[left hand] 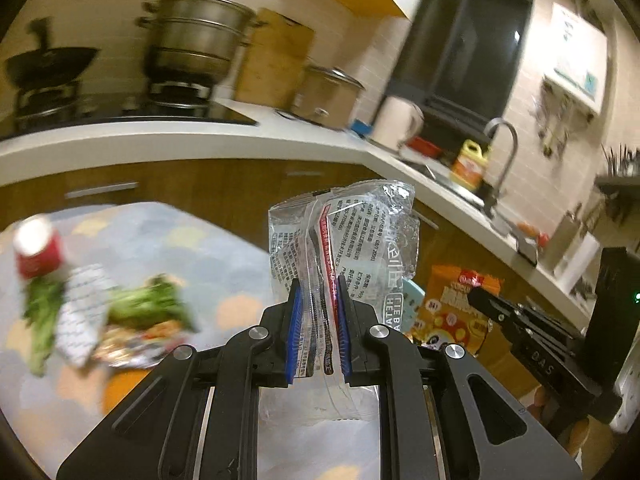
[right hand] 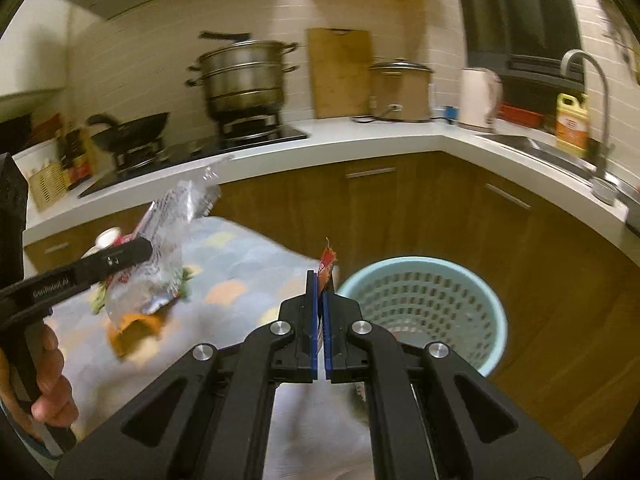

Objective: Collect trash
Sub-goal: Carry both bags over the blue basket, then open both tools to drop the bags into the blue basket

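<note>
From the left wrist, the left gripper [left hand: 317, 284] is clamped on a clear plastic wrapper [left hand: 344, 232] that stands up crumpled between its blue pads; the wrapper carries small black print and a red stripe, too small to read. Below and to the left lies a desk [left hand: 224, 248] under a pastel patterned cloth, blurred, with a red can [left hand: 38, 250], green leaves [left hand: 148, 306] and more wrappers on it. To the right, the right gripper [left hand: 486, 300] holds an orange snack bag [left hand: 452, 312]; its side reads "DAS". Behind runs a white counter [left hand: 200, 136] with a steamer pot [left hand: 198, 42] and a wok [left hand: 48, 66] on the stove, a kettle [left hand: 398, 122] and a yellow bottle [left hand: 470, 164] by the sink.

From the right wrist, the right gripper [right hand: 320, 280] is closed tight on a thin orange-red scrap of that bag [right hand: 327, 264]. Just right of it and lower stands a pale blue basket [right hand: 424, 308] with slotted walls, against brown cabinets. At left, a hand [right hand: 48, 380] holds the left gripper [right hand: 136, 250], lettered "GenRobot.AI", with the clear wrapper above the desk.
</note>
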